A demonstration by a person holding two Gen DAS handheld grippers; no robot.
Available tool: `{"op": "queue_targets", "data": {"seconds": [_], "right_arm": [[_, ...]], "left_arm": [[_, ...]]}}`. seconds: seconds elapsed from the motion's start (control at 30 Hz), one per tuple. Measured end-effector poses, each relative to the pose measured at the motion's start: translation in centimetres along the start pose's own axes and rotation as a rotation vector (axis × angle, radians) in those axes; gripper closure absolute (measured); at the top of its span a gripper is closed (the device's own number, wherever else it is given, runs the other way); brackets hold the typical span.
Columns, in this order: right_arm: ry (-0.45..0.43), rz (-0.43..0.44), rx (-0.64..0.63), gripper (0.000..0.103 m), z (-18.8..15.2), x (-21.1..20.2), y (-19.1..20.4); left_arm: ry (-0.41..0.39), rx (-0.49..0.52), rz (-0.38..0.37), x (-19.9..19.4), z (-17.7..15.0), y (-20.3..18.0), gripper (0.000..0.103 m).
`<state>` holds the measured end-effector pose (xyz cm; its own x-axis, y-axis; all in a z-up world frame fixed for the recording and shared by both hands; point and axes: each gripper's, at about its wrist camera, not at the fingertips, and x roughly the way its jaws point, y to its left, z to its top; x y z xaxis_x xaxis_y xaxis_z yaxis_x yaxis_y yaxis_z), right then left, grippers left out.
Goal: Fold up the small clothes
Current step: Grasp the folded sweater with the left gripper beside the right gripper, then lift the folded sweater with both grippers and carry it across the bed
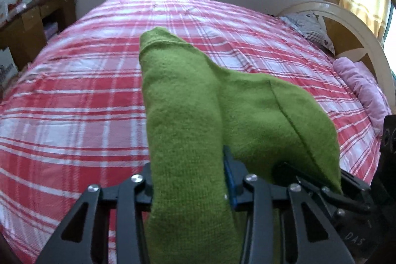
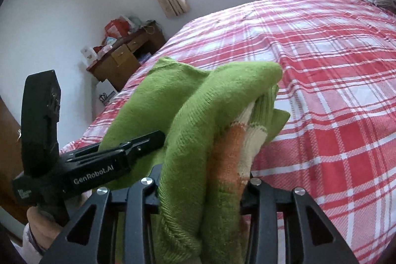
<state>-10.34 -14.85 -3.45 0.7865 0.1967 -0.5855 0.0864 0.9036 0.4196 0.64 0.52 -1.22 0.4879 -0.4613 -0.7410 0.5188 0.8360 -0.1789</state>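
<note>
The green knit garment hangs above the plaid bed, its long axis running toward 12 o'clock from both the left gripper and right gripper, each clamped on it side by side.

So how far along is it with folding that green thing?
Nothing looks finished: no folded clothes show on the plaid bed. In hand: the green knit garment, bunched and lifted, pinched by both the left gripper and right gripper. Left: laying it flat and folding it.
</note>
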Motion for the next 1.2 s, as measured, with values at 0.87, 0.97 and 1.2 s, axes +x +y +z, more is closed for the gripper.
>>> {"op": "queue_targets", "data": {"seconds": [0.87,0.97,1.2], "right_arm": [[0.043,0.190,-0.114,0.065,0.6,5.6,12.5],[0.054,0.228,-0.136,0.065,0.9,7.0,14.7],[0.084,0.314,-0.205,0.065,1.6,11.1,20.1]], "left_arm": [[-0.085,-0.137,0.228,-6.2,-1.5,10.8,0.061],[-0.099,-0.169,0.262,-7.2,-1.7,13.1,0.061],[-0.128,-0.243,0.355,-8.8,-1.8,18.7,0.061]]}}
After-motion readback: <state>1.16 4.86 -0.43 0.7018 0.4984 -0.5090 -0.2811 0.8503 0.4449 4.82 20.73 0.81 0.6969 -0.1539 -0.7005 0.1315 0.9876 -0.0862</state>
